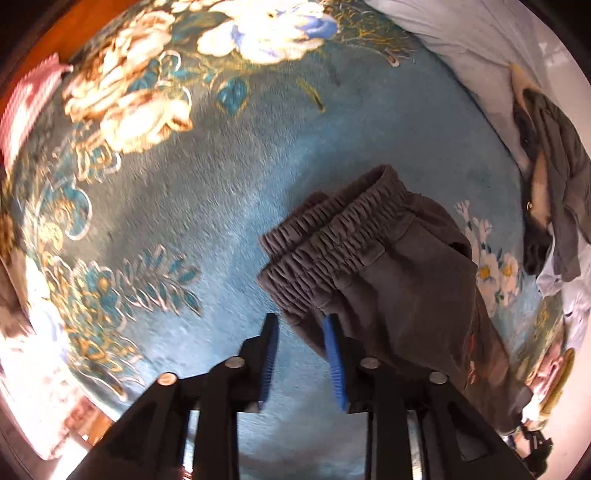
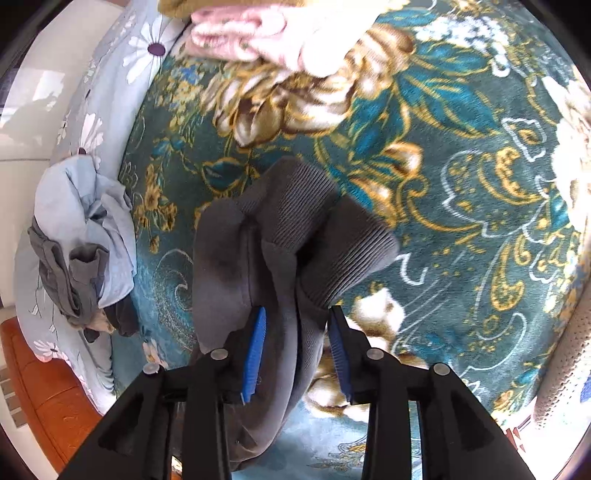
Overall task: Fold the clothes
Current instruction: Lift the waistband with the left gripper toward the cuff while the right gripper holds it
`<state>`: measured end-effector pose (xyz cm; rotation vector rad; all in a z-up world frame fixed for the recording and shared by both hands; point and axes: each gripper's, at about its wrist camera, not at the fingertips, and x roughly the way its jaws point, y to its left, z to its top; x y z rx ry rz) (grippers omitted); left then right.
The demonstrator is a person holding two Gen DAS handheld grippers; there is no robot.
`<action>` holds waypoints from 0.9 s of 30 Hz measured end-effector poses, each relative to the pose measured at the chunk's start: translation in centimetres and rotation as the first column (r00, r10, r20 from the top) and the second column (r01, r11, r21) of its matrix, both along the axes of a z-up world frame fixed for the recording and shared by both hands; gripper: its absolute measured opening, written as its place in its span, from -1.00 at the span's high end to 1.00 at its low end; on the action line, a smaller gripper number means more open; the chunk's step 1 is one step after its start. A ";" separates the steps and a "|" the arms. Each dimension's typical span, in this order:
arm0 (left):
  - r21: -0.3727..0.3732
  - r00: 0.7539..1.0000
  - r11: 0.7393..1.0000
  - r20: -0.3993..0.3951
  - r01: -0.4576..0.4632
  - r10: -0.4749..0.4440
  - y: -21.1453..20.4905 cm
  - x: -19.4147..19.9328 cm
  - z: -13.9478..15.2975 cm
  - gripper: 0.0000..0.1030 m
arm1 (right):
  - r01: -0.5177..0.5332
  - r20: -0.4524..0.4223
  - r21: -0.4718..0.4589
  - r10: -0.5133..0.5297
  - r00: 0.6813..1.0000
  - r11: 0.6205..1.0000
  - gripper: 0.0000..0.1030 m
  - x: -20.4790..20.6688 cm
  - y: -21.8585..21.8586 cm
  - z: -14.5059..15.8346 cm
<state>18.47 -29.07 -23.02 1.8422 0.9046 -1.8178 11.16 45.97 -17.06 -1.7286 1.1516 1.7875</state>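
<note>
Left wrist view: we see the left gripper (image 1: 301,325) low over the teal floral blanket (image 1: 192,206), fingers spread with bare blanket showing between them; the right-hand pad sits against the edge of the grey sweatpants (image 1: 399,266) just below the elastic waistband (image 1: 332,229), but nothing is pinched. In the right wrist view the right gripper (image 2: 297,317) has its fingers spread too, and a thick fold of the same pants runs through the gap, ribbed cuffs (image 2: 332,236) doubled up just beyond the tips; the pads flank the cloth and we can't tell if they press it. So the pants lie bunched mid-blanket, waistband at one end, cuffs at the other, partly doubled. We judge this fits either a grasp being set up or a release after a fold; it can't be settled here. For any hold here to be good, both layers should go deep between the pads, edges aligned, cloth taut between the two grippers. An unfolded heap of clothes (image 2: 81,251) waits far left; pink folded fabric (image 2: 240,33) lies at the far edge.
</note>
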 end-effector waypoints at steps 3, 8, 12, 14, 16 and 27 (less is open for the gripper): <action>0.003 0.999 0.999 -0.009 -0.039 0.039 -0.6 0.3 0.3 0.26 | -0.010 -0.070 0.003 0.010 0.997 1.000 0.11 0.1 0.4 0.9; 0.061 1.000 0.998 0.009 -0.018 0.018 3.3 -0.3 -0.4 0.26 | -0.047 -0.084 -0.005 0.046 0.995 0.999 0.11 -1.2 0.3 0.3; 0.094 0.999 0.995 0.017 0.038 -0.039 6.2 -0.8 -0.6 0.25 | -0.032 -0.040 -0.007 0.031 0.999 0.999 0.13 -1.8 0.5 -2.0; 0.107 0.998 0.992 0.019 0.064 -0.066 7.5 -1.0 -0.6 0.25 | -0.009 -0.012 -0.005 0.009 1.000 1.000 0.56 -1.8 0.8 -2.9; 0.106 0.996 0.991 0.016 0.083 -0.086 8.1 -1.4 -0.4 0.25 | 0.006 -0.020 -0.033 -0.007 1.000 0.999 0.85 -1.7 0.9 -2.9; 0.107 0.995 0.989 0.019 0.100 -0.103 10.9 -0.8 1.5 0.11 | 0.023 -0.128 -0.075 -0.032 0.991 0.997 0.91 1.3 3.3 -1.4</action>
